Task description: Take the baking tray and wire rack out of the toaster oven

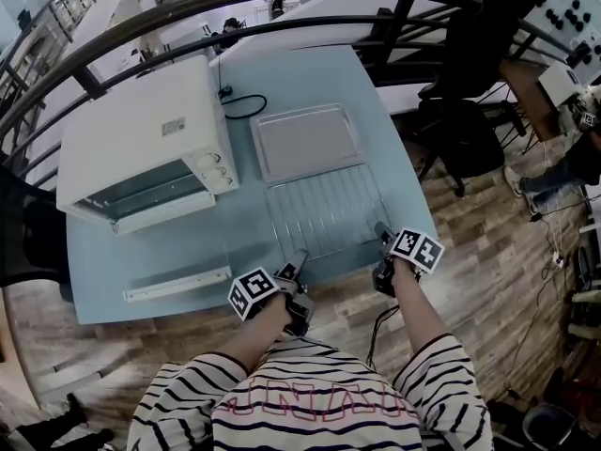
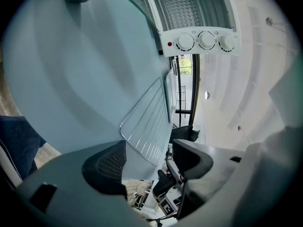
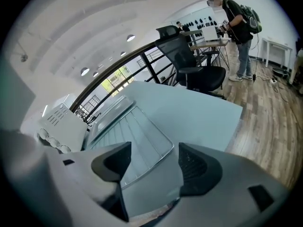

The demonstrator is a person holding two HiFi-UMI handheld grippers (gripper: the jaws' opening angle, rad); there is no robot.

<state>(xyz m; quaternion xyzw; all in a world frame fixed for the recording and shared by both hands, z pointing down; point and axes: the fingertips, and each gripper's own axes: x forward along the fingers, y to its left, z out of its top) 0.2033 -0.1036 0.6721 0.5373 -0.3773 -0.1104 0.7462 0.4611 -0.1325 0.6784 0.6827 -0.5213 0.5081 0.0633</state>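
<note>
The white toaster oven (image 1: 141,148) stands at the table's left with its glass door folded down. Out of the oven, the baking tray (image 1: 305,141) lies flat on the blue table (image 1: 235,233), and the wire rack (image 1: 324,209) lies just in front of it. My left gripper (image 1: 293,263) is at the rack's near left corner and my right gripper (image 1: 382,236) at its near right corner. Both are open and hold nothing. The left gripper view shows the rack (image 2: 149,124) just ahead of the left gripper (image 2: 149,160). The right gripper view shows the rack (image 3: 132,136) ahead of the right gripper (image 3: 151,162).
The oven door's white handle (image 1: 178,285) lies low near the table's front left edge. A black cable (image 1: 246,106) curls behind the tray. A black railing (image 1: 282,7) runs behind the table and an office chair (image 1: 460,120) stands to the right. A person (image 3: 234,22) stands far off.
</note>
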